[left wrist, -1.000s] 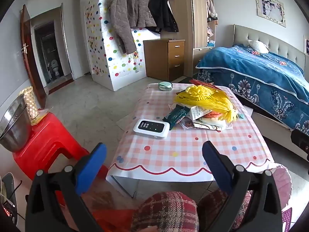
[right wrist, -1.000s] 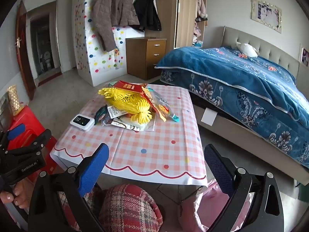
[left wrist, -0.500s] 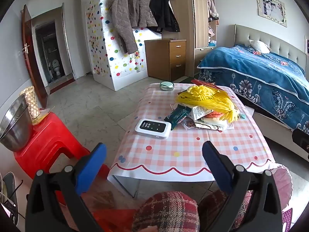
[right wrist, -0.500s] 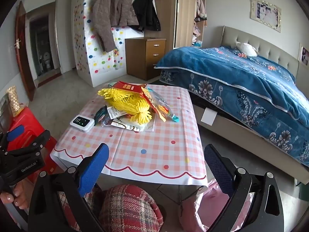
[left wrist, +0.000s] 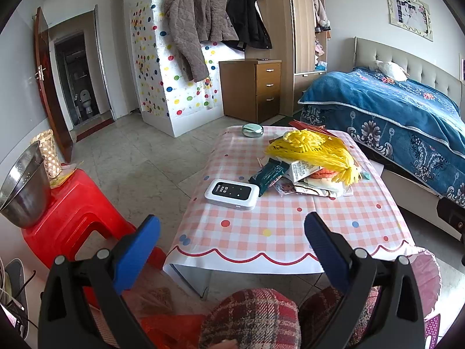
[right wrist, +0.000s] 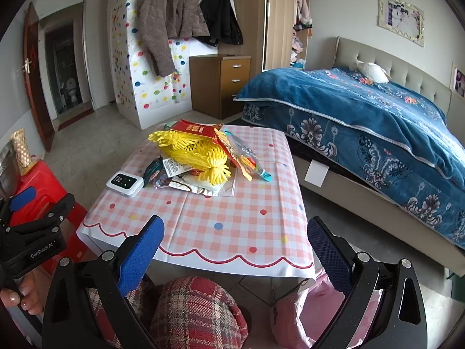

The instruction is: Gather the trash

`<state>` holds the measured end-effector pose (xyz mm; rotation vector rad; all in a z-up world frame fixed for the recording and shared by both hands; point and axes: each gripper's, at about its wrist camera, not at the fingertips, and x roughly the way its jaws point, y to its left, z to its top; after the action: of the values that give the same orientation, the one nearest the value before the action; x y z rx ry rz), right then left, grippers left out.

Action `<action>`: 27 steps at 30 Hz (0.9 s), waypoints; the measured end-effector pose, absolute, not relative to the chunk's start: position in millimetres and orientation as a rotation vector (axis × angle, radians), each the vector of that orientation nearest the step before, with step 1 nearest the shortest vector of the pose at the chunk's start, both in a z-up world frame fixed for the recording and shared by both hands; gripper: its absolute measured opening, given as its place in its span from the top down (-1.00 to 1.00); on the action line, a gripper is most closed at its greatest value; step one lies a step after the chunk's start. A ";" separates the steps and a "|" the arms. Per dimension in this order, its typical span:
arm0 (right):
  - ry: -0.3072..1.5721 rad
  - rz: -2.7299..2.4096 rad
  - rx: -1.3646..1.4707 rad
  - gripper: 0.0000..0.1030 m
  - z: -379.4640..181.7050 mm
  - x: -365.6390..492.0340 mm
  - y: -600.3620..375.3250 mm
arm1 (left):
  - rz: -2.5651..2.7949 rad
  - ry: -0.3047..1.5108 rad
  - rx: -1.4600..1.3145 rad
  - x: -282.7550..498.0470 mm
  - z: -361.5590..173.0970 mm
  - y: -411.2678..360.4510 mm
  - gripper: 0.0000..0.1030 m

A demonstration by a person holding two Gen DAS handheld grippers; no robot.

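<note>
A heap of trash lies on the far half of a low table [left wrist: 279, 232] [right wrist: 232, 232] with a pink checked cloth: yellow foam netting [left wrist: 316, 152] [right wrist: 197, 154], a dark green wrapper [left wrist: 268, 174] [right wrist: 152, 168], a red packet [right wrist: 197, 129], clear wrappers [right wrist: 250, 161]. My left gripper [left wrist: 232, 244] is open, held short of the table's near edge, empty. My right gripper [right wrist: 235, 247] is open too, over the near edge, nothing between its blue pads. A pink bag [right wrist: 305, 311] [left wrist: 427, 279] sits on the floor at the table's right.
A white device [left wrist: 232, 194] [right wrist: 125, 184] lies left of the heap, a round green tin [left wrist: 252, 130] at the far edge. A red stool [left wrist: 72, 212] with a steel bowl [left wrist: 26, 192] stands left. A bed [right wrist: 363, 122] runs along the right. Plaid knees [right wrist: 197, 311] are below.
Both views have shifted only slightly; the table appears a little nearer. Both grippers stay open and empty.
</note>
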<state>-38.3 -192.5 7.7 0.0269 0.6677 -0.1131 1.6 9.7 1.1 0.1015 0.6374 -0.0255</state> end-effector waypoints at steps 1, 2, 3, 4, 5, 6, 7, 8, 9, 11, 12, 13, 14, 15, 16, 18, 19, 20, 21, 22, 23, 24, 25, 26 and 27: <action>0.668 -0.113 0.027 -0.90 7.9 -37.7 -193.0 | -0.025 0.638 0.102 1.9 1.2 10.9 -0.87; 0.668 -0.113 0.027 -0.90 7.7 -37.6 -193.0 | -0.025 0.638 0.102 2.1 1.3 12.1 -0.87; 0.669 -0.112 0.028 -0.90 8.1 -37.4 -193.4 | -0.026 0.638 0.102 2.3 1.4 13.2 -0.87; 0.670 -0.112 0.028 -0.90 8.0 -37.4 -193.3 | -0.026 0.639 0.102 2.6 1.5 14.4 -0.87; 0.669 -0.113 0.029 -0.90 8.1 -37.4 -193.5 | -0.027 0.639 0.102 2.8 1.6 15.6 -0.87; 0.670 -0.112 0.029 -0.90 7.8 -37.6 -193.2 | -0.028 0.638 0.102 2.1 1.8 15.3 -0.87; 0.670 -0.112 0.030 -0.90 7.9 -37.5 -193.6 | -0.027 0.638 0.102 2.2 1.8 15.3 -0.87; 0.669 -0.112 0.029 -0.90 7.9 -37.3 -193.6 | -0.026 0.637 0.102 1.4 0.9 8.5 -0.87; 0.669 -0.112 0.029 -0.90 7.7 -37.5 -193.3 | -0.025 0.637 0.102 1.5 1.0 9.6 -0.87; 0.669 -0.112 0.031 -0.90 8.0 -37.6 -194.2 | -0.025 0.638 0.102 2.0 1.3 12.1 -0.87; 0.670 -0.112 0.031 -0.90 7.7 -37.9 -194.2 | -0.025 0.638 0.102 2.1 1.5 13.3 -0.87; 0.670 -0.113 0.030 -0.90 8.1 -37.8 -194.5 | -0.026 0.638 0.103 2.4 1.7 14.5 -0.87; 0.670 -0.113 0.030 -0.90 7.9 -38.0 -194.7 | -0.026 0.638 0.103 2.7 1.9 15.7 -0.87; 0.670 -0.112 0.031 -0.90 8.1 -38.1 -195.1 | -0.026 0.638 0.103 2.9 2.2 17.0 -0.87; 0.671 -0.113 0.032 -0.90 6.8 -37.2 -193.7 | -0.026 0.638 0.103 3.2 2.6 18.3 -0.87; 0.671 -0.112 0.031 -0.90 6.5 -37.0 -193.7 | -0.025 0.636 0.103 1.3 0.8 8.7 -0.87; 0.671 -0.113 0.031 -0.90 6.0 -37.2 -193.2 | -0.025 0.636 0.103 1.4 0.9 9.5 -0.87; 0.670 -0.112 0.032 -0.90 6.2 -37.3 -193.7 | -0.025 0.635 0.103 1.5 1.0 10.7 -0.87; 0.670 -0.112 0.032 -0.90 5.9 -37.3 -193.6 | -0.026 0.637 0.103 1.3 0.8 8.5 -0.87; 0.671 -0.112 0.031 -0.90 5.5 -37.3 -193.5 | -0.026 0.637 0.102 1.5 1.0 9.6 -0.87; 0.671 -0.112 0.032 -0.90 5.7 -37.3 -193.9 | -0.027 0.637 0.102 1.6 1.1 10.9 -0.87; 0.672 -0.112 0.033 -0.90 5.8 -37.3 -194.1 | -0.027 0.637 0.102 1.7 1.3 12.2 -0.87; 0.672 -0.112 0.034 -0.90 5.1 -37.6 -193.8 | -0.027 0.636 0.103 1.9 1.5 13.5 -0.87; 0.671 -0.113 0.032 -0.90 5.5 -37.5 -194.0 | -0.027 0.636 0.102 2.1 1.7 14.9 -0.87; 0.672 -0.113 0.033 -0.90 5.4 -37.5 -194.2 | -0.028 0.636 0.103 2.4 1.8 16.3 -0.87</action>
<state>-37.5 -194.2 5.4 0.0326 0.6719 -0.1128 2.4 16.3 1.8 0.1026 0.6361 -0.0275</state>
